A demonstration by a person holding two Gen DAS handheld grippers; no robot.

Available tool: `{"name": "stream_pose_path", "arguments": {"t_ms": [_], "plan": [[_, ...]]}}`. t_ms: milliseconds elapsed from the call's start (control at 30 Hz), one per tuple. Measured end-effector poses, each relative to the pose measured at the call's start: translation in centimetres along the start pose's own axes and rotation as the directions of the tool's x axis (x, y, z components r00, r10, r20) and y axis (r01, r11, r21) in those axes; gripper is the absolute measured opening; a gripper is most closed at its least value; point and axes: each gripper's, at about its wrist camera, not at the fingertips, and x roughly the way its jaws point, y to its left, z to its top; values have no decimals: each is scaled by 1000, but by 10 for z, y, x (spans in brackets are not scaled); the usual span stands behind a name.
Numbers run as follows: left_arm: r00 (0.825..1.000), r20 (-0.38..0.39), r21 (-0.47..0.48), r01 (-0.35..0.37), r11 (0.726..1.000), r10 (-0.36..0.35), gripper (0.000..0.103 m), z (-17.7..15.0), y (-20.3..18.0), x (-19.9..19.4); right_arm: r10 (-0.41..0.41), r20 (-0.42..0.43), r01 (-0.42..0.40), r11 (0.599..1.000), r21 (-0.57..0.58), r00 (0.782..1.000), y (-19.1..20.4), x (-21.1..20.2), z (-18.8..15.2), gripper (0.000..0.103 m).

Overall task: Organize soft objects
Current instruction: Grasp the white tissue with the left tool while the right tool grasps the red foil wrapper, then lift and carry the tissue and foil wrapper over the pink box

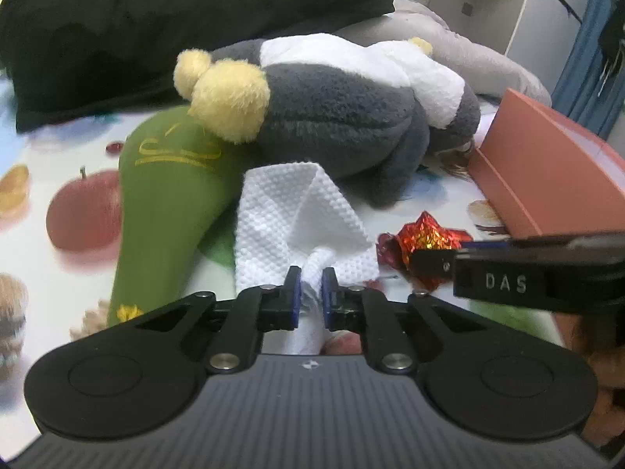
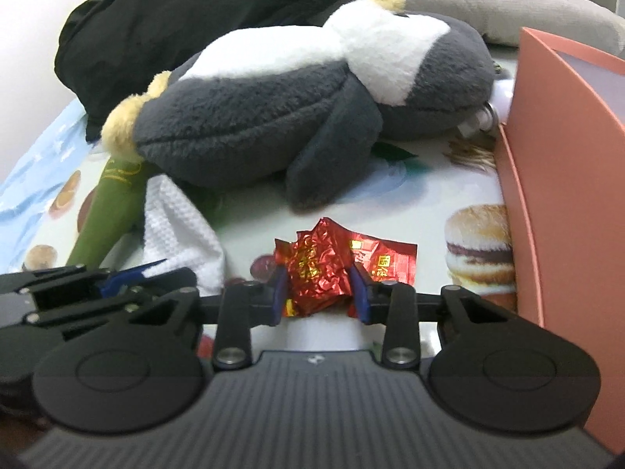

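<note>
Soft items on the fruit-print worktop (image 1: pixel 78 148): two pinches in progress.

Left wrist view: left hand-held gripper (image 1: pixel 311 281) is pinching the white paper towel's (image 1: pixel 289 211) bunched near corner; limp, light, likely tearing if tugged. Right wrist view: right hand-held gripper (image 2: pixel 318 287) is closing narrowly around the crinkly red foil wrapper (image 2: pixel 316 265); weightless, springy, best held mid-crumple.

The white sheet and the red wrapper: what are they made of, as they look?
White sheet: probably paper towel, matte, with an embossed dotted texture and soft folds. Red wrapper: likely metallised foil or plastic film, glossy, with sharp crinkles and glittering reflections.
</note>
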Motion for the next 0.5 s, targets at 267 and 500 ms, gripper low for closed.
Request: {"name": "stream_pose_path", "arguments": {"t_ms": [267,500], "plan": [[999,-35,-65,26,998,-28,11,-17,-3,-27,-19,-8,20,1000,15,1000,3,-30,-28,34],[998,-53,-73,32,997,-36,10,-25,-10,-55,-48,9,48,999,23,999,8,-58,-41,34]]}}
